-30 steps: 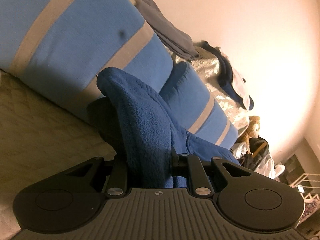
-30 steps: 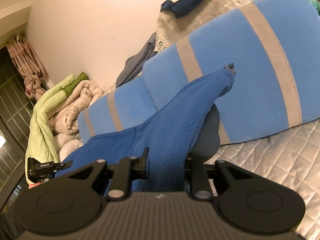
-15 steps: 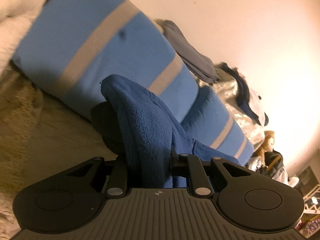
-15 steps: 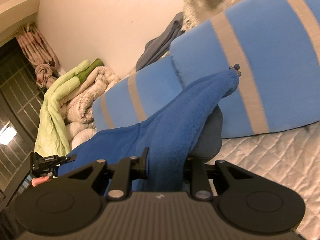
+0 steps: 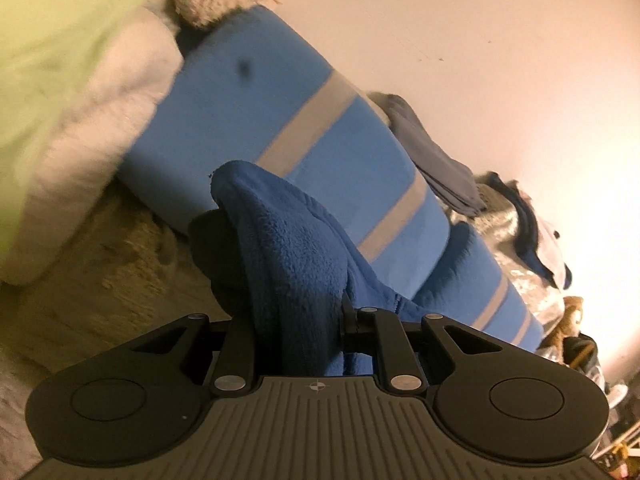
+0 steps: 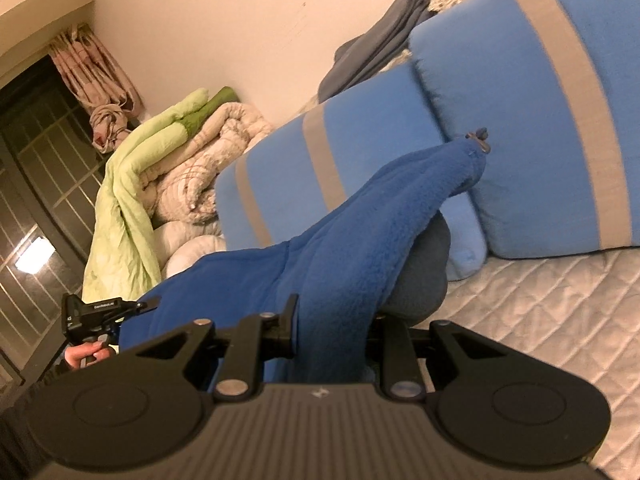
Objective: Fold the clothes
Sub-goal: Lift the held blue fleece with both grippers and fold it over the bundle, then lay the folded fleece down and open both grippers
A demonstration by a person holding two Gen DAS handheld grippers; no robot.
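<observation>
A royal-blue fleece garment [image 5: 288, 256] hangs stretched between my two grippers above the bed. In the left wrist view my left gripper [image 5: 296, 320] is shut on one bunched end, and the fabric hides its fingertips. In the right wrist view my right gripper [image 6: 332, 320] is shut on the other end of the garment [image 6: 360, 232], which rises to a tip with a zipper pull [image 6: 478, 136]. The fleece spans across to the left gripper [image 6: 100, 312], held by a hand [image 6: 86, 354] at the lower left.
Blue pillows with grey stripes [image 6: 540, 128] [image 5: 280, 120] line the wall on a quilted white bedspread [image 6: 540, 300]. A heap of green and beige quilts [image 6: 160, 168] [image 5: 60, 80] lies at the bed's end near a barred window [image 6: 36, 184]. A grey garment [image 6: 372, 52] drapes over the pillows.
Both grippers have carried the garment sideways along the bed toward the quilt heap, so the pillows slid across each view and the quilts came into the left view. Both grips are unchanged.
</observation>
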